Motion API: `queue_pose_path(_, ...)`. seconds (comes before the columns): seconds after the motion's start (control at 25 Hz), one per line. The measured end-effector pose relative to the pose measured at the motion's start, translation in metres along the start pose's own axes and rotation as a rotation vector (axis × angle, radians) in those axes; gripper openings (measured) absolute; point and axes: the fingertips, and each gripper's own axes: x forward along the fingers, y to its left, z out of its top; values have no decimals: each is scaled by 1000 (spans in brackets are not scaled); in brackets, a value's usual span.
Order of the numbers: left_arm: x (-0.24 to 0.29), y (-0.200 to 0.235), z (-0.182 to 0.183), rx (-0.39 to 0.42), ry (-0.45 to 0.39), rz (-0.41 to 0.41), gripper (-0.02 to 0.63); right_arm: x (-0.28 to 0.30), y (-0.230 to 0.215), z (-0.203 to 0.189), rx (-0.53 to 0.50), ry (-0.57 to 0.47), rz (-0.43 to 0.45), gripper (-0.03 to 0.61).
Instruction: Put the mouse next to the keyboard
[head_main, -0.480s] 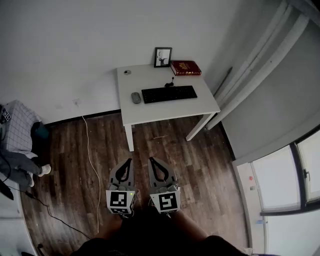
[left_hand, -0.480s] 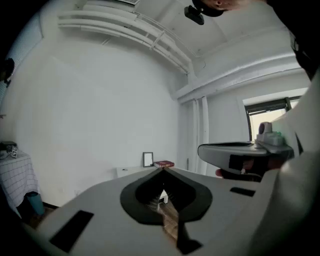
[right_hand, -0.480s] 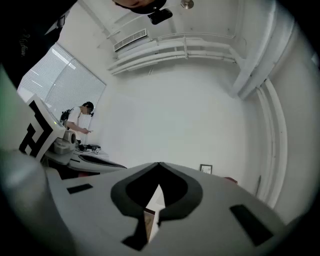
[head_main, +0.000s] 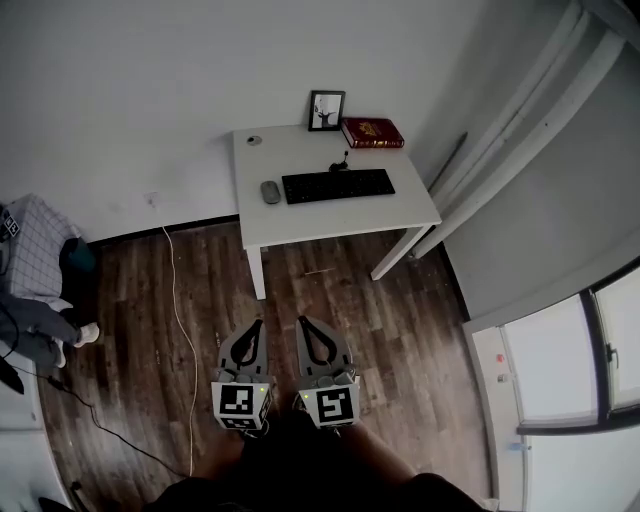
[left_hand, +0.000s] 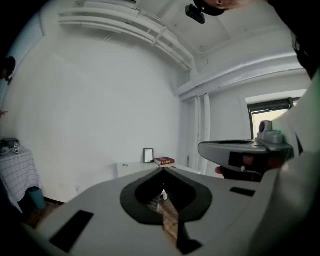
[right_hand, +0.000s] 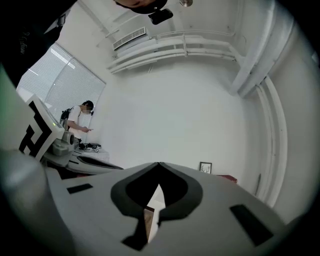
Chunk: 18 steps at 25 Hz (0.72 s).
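Nothing moved: mouse (head_main: 271, 192) beside keyboard (head_main: 338, 186); left gripper (head_main: 259, 321), right gripper (head_main: 301, 319) pressed together, empty.

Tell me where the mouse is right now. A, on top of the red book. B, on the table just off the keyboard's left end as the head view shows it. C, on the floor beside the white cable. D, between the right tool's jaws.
B: in the head view the mouse lies on the white table, just off the left end of the keyboard and well apart from the red book.
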Motion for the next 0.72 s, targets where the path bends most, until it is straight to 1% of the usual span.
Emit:
queue_pose_path(0.2, 3, -6, -6, 2, 16, 27, 0, -1, -6, -5, 17, -2, 24, 20)
queue_pose_path(0.36, 8, -17, -7, -1, 15, 46, 0, -4, -18, -11, -1, 1, 49, 20)
queue_pose_path(0.72, 17, -31, -21, 15, 50, 92, 0, -3, -42, -26, 51, -12, 70, 20)
